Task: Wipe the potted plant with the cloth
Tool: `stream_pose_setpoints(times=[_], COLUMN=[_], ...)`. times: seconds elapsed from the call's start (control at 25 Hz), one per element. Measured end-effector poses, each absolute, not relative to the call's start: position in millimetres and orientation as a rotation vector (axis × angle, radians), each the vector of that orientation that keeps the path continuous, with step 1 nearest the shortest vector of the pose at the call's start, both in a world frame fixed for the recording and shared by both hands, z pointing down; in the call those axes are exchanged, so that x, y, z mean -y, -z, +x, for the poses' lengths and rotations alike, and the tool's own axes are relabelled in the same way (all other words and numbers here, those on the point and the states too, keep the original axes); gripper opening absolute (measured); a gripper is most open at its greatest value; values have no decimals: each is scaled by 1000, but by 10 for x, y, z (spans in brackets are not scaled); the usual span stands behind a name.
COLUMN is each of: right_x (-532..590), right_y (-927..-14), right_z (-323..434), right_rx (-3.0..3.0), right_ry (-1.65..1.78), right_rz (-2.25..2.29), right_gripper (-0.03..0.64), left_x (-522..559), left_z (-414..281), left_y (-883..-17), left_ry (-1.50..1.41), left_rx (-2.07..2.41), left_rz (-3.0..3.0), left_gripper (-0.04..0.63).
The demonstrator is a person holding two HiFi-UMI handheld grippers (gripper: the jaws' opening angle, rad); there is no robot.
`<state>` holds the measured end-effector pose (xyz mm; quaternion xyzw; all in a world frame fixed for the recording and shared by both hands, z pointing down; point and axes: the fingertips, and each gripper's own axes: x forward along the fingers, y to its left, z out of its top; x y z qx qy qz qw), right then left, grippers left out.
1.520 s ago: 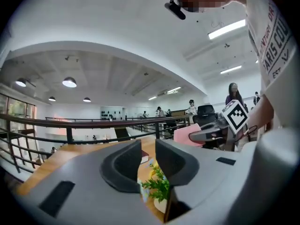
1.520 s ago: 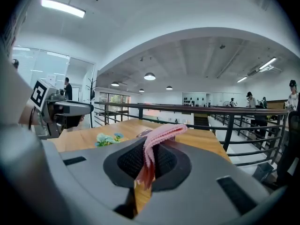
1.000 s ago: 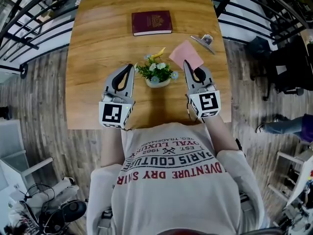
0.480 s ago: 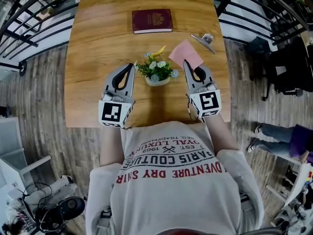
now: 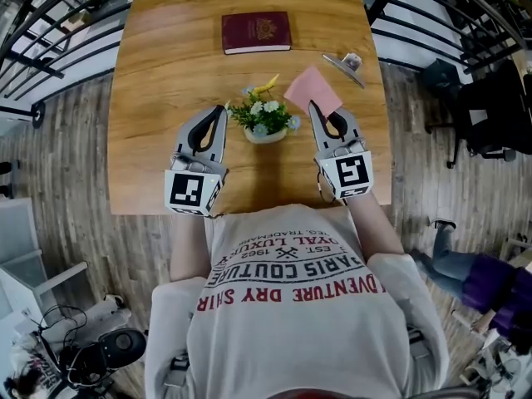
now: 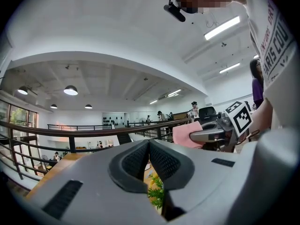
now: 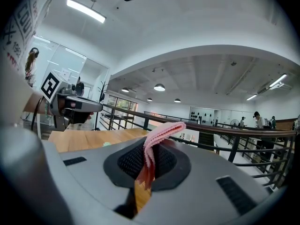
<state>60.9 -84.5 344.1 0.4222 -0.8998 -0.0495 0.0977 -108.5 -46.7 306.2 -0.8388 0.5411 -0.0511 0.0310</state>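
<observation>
A small potted plant with green leaves and pale flowers in a white pot stands mid-table, between my two grippers. My left gripper hovers just left of it, shut with nothing between its pads; some leaves show below the closed jaws. My right gripper is just right of the plant, shut on a folded pink cloth that sticks out beyond its tips. In the right gripper view the cloth rises from between the pads. The left gripper view shows the right gripper with the cloth.
A dark red book lies at the table's far side. A small metal clip-like item lies far right. The wooden table has black railings around it. A person's legs are on the floor at right.
Both grippers and the plant hold the same places. The person on the floor at right has walked further toward the lower right.
</observation>
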Motion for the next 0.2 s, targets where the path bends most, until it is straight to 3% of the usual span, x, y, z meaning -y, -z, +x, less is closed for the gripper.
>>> stream_pose_setpoints(times=[0.2], right_x=[830], right_y=[-3464], right_z=[655], right_rx=[2655], right_ry=[145], right_rz=[1274], right_gripper=[35], left_x=[465], left_z=[-1033], left_y=[-3107], left_ry=[105], left_rx=[-1666], left_rz=[-2627], left_gripper=[17])
